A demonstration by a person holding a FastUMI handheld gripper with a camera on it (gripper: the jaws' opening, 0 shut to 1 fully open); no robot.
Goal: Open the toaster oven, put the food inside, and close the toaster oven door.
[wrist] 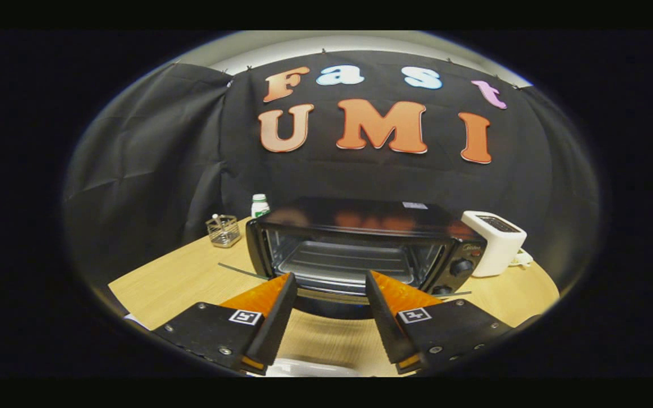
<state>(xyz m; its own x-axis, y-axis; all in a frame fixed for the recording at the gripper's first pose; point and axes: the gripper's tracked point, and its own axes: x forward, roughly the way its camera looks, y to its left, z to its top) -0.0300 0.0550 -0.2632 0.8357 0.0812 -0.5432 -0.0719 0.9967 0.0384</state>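
Claw (329, 281) agape before toaster oven (360, 243)

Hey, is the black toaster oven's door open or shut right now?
Open. The black toaster oven shows its bare cavity and wire rack with no glass in front; the door hangs below. The open gripper holds nothing.

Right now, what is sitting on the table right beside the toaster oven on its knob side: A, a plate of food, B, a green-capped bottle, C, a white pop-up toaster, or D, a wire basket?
C: a white toaster stands right next to the toaster oven, on the side with the knobs, beyond the open gripper.
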